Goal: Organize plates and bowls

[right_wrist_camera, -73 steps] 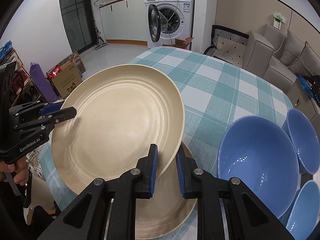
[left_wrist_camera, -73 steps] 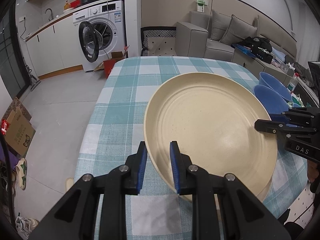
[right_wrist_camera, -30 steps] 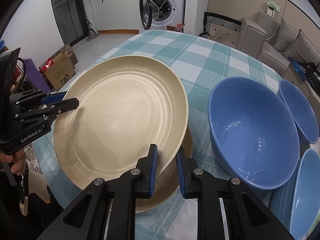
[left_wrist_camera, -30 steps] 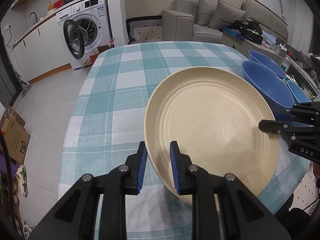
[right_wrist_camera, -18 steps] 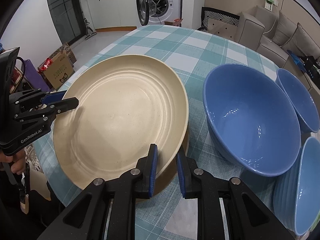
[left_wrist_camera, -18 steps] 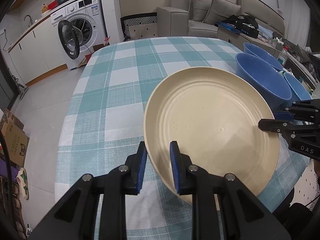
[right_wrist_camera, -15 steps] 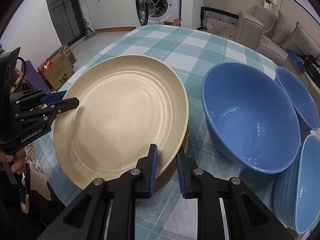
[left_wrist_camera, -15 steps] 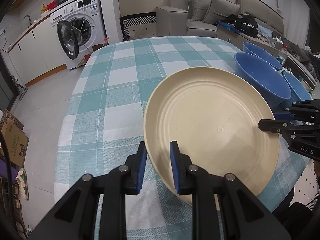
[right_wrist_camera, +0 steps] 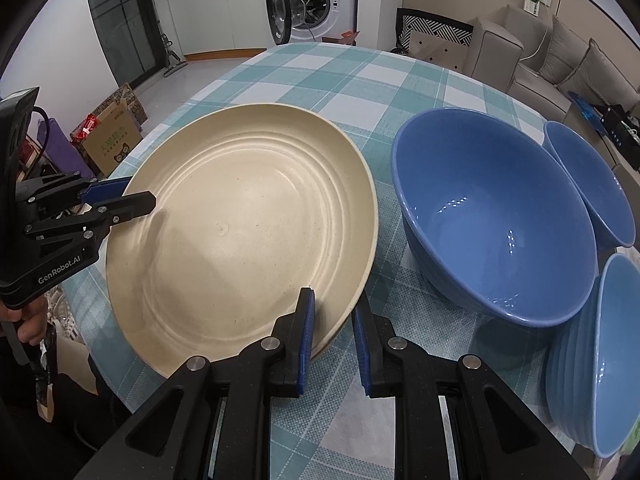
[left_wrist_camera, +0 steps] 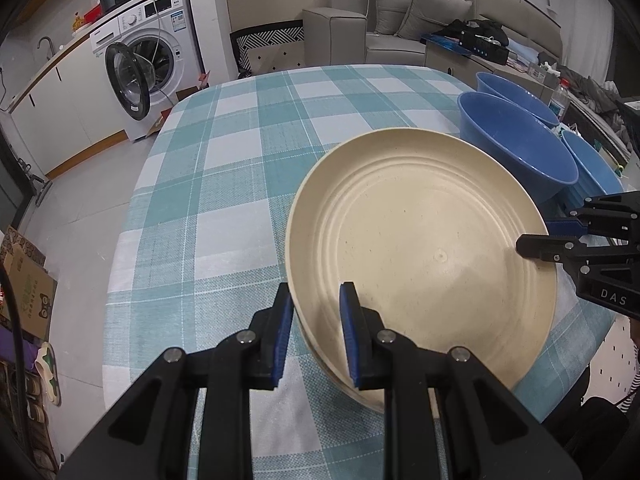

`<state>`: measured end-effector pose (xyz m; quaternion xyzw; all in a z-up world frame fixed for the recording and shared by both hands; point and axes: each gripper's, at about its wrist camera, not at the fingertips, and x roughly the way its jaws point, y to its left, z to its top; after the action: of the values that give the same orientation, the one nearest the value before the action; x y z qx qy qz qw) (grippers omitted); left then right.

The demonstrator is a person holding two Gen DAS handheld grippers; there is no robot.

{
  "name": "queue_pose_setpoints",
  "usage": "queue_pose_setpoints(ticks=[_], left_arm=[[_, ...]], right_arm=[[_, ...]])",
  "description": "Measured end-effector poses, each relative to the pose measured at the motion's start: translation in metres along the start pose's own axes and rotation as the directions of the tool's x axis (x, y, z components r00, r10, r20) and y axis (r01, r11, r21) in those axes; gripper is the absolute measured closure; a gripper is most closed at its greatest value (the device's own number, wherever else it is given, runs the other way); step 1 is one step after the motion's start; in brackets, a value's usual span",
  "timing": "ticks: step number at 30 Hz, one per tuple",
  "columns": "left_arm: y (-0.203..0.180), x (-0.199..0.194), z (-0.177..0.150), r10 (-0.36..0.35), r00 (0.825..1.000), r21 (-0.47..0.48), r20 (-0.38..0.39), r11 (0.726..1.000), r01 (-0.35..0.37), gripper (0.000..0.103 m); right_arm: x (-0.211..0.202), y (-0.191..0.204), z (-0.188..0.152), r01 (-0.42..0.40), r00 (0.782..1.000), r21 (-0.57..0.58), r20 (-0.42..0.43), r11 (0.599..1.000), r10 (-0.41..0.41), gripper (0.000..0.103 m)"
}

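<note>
Item, cream plate (left_wrist_camera: pixel 420 240): I hold it by two opposite edges, over the near end of the surface (left_wrist_camera: pixel 240 152), which is covered in a teal and white checked cloth. My left gripper (left_wrist_camera: pixel 314 316) has its fingers closed on the plate's rim at one side; my right gripper (right_wrist_camera: pixel 332 328) has its fingers closed on the rim at the other side. Each gripper shows in the other's camera, clamped on the far edge. A second cream plate (left_wrist_camera: pixel 340 380) shows just under the held one, only its edge visible; I cannot tell whether the two touch. Item, large blue bowl (right_wrist_camera: pixel 492 216): upright on the cloth, just beside the plate on my right. Item, two more blue bowls, one behind (right_wrist_camera: pixel 588 180) the large bowl, one nearer (right_wrist_camera: pixel 600 356), tilted on its side. Background: washing machine (left_wrist_camera: pixel 148 64) with its door open, grey sofa (left_wrist_camera: pixel 420 12).
</note>
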<state>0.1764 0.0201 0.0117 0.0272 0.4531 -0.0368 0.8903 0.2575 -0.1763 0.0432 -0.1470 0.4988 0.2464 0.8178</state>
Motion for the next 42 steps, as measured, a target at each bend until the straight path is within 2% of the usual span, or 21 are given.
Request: queue_pose_setpoints(ticks=[29,42], left_arm=[[-0.004,0.006,-0.006,-0.001,0.999,0.016,-0.044,1.0,0.001,0.082],[-0.005,0.007,-0.007,0.0,0.999,0.024,-0.049,1.0,0.001,0.08]], right_arm=[[0.015,0.005,-0.002,0.045,0.998,-0.04,-0.037,0.998,-0.047,0.083],[0.016,0.014,-0.001,0.097,0.993,-0.104,-0.055,0.99,-0.104,0.08]])
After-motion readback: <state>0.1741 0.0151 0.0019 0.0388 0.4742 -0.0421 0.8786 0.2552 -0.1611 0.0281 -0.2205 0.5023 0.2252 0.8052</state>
